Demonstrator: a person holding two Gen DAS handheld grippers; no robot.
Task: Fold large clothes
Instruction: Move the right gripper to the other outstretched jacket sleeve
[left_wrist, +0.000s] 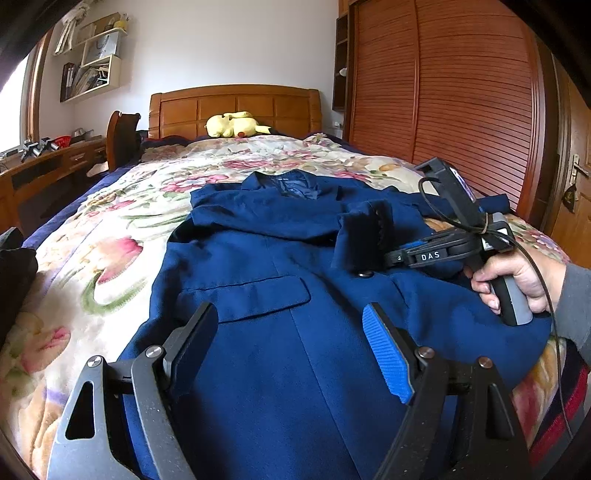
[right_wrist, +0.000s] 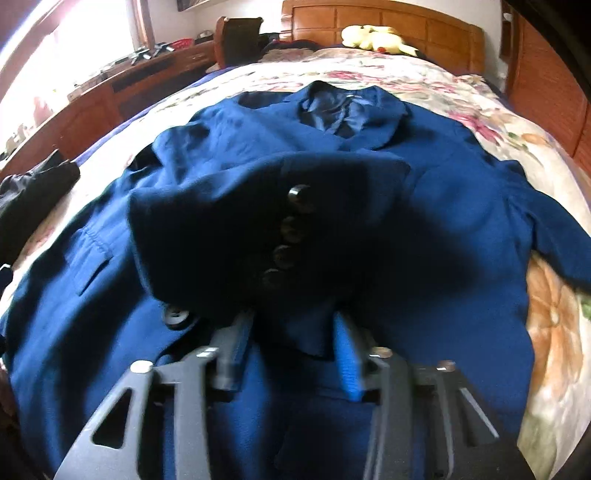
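Right claw pinching sleeve cuff of blue jacket mid-bed; left claw wide, empty. Risk: thick cuff slipping free, unfolding sleeve.

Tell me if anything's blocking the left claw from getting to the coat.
Nothing visible. The left claw hangs open right over the blue coat, with only bare cloth under it. The right claw holds the sleeve cuff off to one side.

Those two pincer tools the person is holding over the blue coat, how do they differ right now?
The left gripper stands wide open with nothing between its fingers; the right gripper is pinched on the sleeve cuff of the blue coat. The left gripper hovers over the coat's lower front; the right gripper holds the cuff raised above the coat's middle. Both show a blue pad on one finger.
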